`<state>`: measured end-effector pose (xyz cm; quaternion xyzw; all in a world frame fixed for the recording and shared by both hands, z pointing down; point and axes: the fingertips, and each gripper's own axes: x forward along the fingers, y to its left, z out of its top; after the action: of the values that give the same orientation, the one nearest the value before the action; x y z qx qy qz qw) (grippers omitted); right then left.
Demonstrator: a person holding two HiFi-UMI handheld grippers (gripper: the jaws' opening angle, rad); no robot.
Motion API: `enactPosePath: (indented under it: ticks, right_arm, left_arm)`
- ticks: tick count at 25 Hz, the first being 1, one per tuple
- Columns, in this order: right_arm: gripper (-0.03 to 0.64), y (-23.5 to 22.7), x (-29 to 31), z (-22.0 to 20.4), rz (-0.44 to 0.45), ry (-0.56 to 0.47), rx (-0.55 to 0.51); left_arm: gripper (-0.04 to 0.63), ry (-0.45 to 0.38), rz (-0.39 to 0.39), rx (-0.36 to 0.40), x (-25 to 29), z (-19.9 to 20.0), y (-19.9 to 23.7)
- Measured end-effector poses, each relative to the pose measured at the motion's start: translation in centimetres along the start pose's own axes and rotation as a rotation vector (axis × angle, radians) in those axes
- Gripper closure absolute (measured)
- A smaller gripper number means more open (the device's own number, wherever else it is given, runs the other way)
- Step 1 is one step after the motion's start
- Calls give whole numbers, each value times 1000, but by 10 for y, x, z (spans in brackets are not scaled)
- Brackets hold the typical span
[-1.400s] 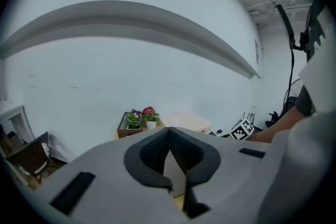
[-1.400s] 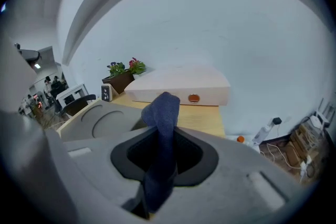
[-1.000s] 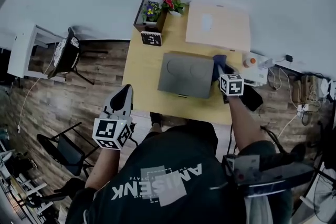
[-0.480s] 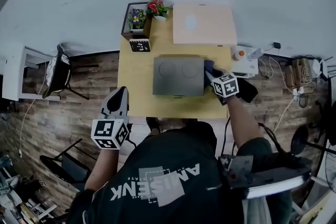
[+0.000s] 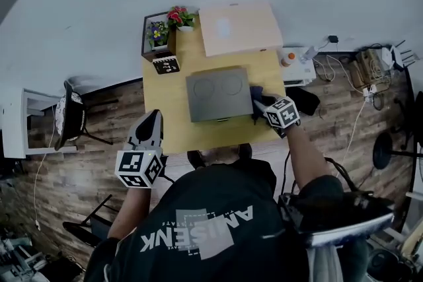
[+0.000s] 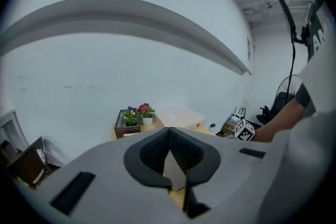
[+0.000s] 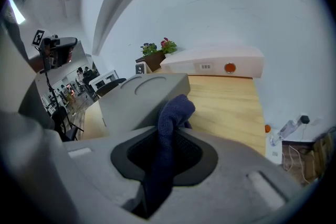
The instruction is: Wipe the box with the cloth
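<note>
Cloth pinched against the box's 3 o'clock end, the other gripper idle.

The right gripper [image 5: 258, 104] is clamped on the dark blue cloth [image 7: 171, 115], which bunches out past its jaws and meets the grey box [image 5: 215, 93] at that box's 3 o'clock side. The box sits near the middle of the wooden table [image 5: 169, 102], lid up with two round recesses, its long axis running 9 to 3 in the head view. The left gripper [image 5: 154, 117] hangs off the table's 7 o'clock corner, jaws together on nothing. The cloth looks soft and limp, so it likely folds under pressure and is best held by a bunched middle, as here. The box looks rigid and probably light. It may slide when rubbed, so steadying its 9 o'clock end seems wise.
</note>
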<state>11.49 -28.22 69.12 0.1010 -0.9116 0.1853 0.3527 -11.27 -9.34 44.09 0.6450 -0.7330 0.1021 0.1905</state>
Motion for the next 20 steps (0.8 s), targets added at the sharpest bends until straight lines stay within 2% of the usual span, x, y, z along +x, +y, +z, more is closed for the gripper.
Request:
enactPosePath:
  ticks: [3, 12, 17, 20]
  right_arm:
    - [551, 11, -8, -13, -3, 7, 4]
    - [551, 45, -29, -49, -5, 4, 100]
    - [551, 48, -55, -43, -37, -105, 218]
    - [551, 50, -70, -32, -67, -158, 239]
  left_arm:
    - [594, 9, -55, 56, 7, -1, -10]
    - [594, 20, -170, 75, 23, -5, -20]
    - [594, 1, -222, 60, 35, 0, -28]
    - [594, -11, -237, 45, 39, 2, -28]
